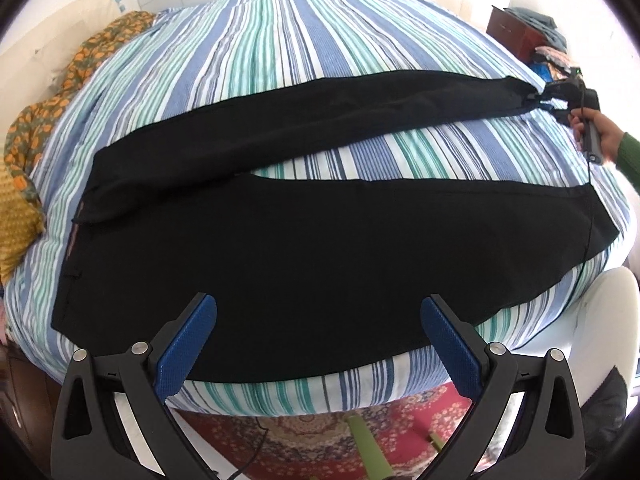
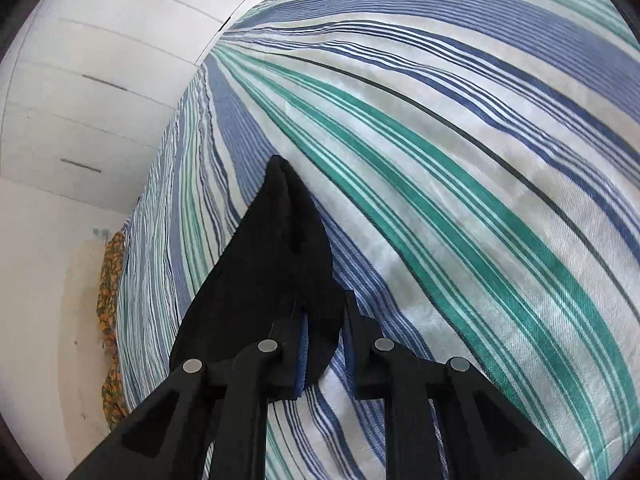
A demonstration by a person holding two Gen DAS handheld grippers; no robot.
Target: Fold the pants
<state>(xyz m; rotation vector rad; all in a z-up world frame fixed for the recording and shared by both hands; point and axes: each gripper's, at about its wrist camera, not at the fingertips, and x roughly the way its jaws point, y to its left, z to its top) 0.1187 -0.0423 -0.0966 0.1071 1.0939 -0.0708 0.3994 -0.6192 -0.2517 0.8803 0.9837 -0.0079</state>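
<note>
Black pants [image 1: 280,248] lie spread on the striped bed [image 1: 280,40], waistband at the left, two legs running right. My left gripper [image 1: 318,316] is open and empty, hovering over the near leg by the bed's front edge. My right gripper [image 1: 538,98] is at the far right, shut on the hem of the far leg. In the right wrist view the right gripper [image 2: 322,312] pinches the black pants cloth [image 2: 272,248] just above the sheet [image 2: 460,200].
An orange patterned cloth [image 1: 60,92] lies along the bed's left edge. A brown box and piled items [image 1: 520,32] stand beyond the far right corner. A red patterned rug [image 1: 304,432] and white furniture [image 1: 600,320] are below the front edge.
</note>
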